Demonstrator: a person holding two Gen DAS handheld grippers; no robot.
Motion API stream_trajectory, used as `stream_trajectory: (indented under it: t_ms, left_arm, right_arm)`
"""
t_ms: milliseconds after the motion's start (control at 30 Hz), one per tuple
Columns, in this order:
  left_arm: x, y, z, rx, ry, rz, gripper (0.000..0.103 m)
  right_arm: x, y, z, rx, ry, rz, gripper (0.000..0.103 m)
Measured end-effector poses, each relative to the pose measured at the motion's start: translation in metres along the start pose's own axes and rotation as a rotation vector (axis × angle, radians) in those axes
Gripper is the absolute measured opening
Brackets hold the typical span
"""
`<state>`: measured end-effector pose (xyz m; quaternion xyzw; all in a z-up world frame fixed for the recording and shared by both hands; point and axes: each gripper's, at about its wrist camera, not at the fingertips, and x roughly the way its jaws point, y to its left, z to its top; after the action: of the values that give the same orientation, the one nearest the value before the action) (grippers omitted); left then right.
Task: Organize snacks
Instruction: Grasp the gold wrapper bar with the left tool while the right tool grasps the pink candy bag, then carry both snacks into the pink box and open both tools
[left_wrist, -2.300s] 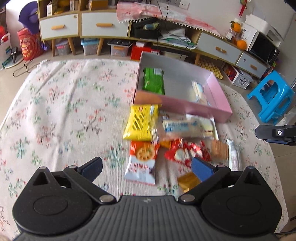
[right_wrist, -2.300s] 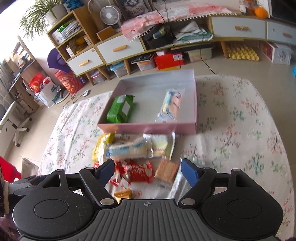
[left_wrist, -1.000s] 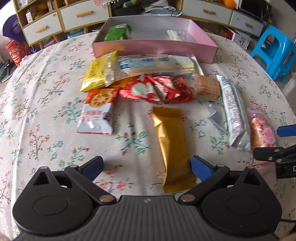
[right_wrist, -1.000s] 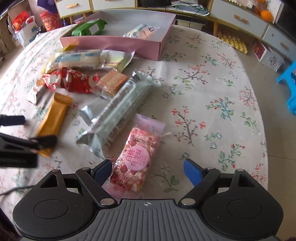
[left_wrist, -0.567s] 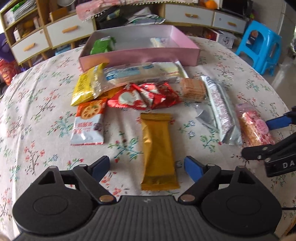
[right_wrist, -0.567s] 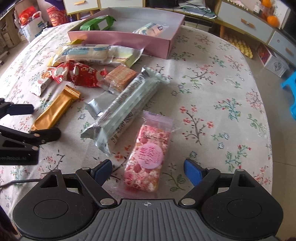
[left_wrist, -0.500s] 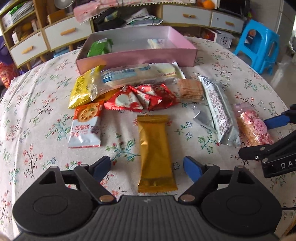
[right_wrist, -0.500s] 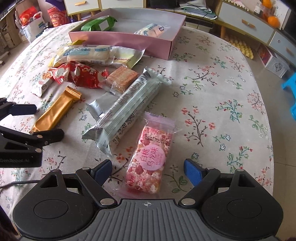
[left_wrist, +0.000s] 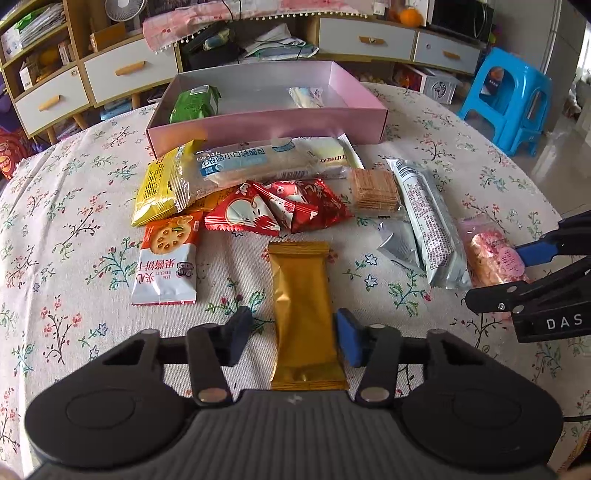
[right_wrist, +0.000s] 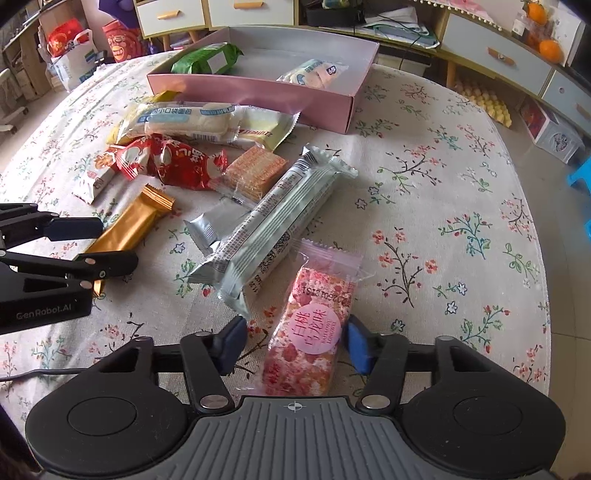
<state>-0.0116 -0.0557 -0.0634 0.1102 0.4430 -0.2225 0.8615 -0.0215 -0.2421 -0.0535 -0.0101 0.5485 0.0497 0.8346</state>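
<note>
Lying flat on a floral tablecloth (left_wrist: 66, 258), a shiny gold packet (left_wrist: 303, 314) sits between the closing jaws of the left gripper (left_wrist: 293, 341); its right pad touches, the left stands apart. Beside it, the right gripper (right_wrist: 291, 345) closes around a pink packet (right_wrist: 314, 332), left pad clear. Behind, a pink box (left_wrist: 266, 127).

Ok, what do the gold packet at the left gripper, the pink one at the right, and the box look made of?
Gold packet: looks like metallic foil film, shiny, with crimped ends. Pink packet: clear glossy plastic; the speckled bar shows through. Pink box: probably cardboard, matte, with thin straight walls.
</note>
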Motion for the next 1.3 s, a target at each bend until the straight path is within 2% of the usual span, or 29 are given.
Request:
stream_trajectory:
  t_ms: [33, 100, 300, 433, 867, 1300]
  left_arm:
    - [0.0, 0.001, 0.0, -0.007, 0.001, -0.006, 0.039]
    - [0.0, 0.003, 0.002, -0.017, 0.002, -0.009, 0.031]
    - [-0.002, 0.011, 0.005, -0.059, 0.012, -0.056, 0.026]
    - [-0.003, 0.018, 0.007, -0.107, 0.023, -0.098, 0.026]
    - [-0.015, 0.022, 0.012, -0.152, 0.018, -0.17, 0.026]
    - [-0.031, 0.023, 0.03, -0.181, -0.038, -0.197, 0.026]
  right_arm:
    - [0.0, 0.0, 0.0, 0.0, -0.002, 0.0, 0.046]
    - [-0.001, -0.001, 0.001, 0.008, -0.005, 0.003, 0.044]
    - [-0.005, -0.005, 0.005, 0.037, -0.027, 0.007, 0.038]
    - [-0.013, -0.01, 0.01, 0.064, -0.057, 0.021, 0.034]
    - [-0.027, -0.024, 0.018, 0.147, -0.091, 0.083, 0.033]
    - [-0.044, -0.03, 0.037, 0.2, -0.147, 0.128, 0.033]
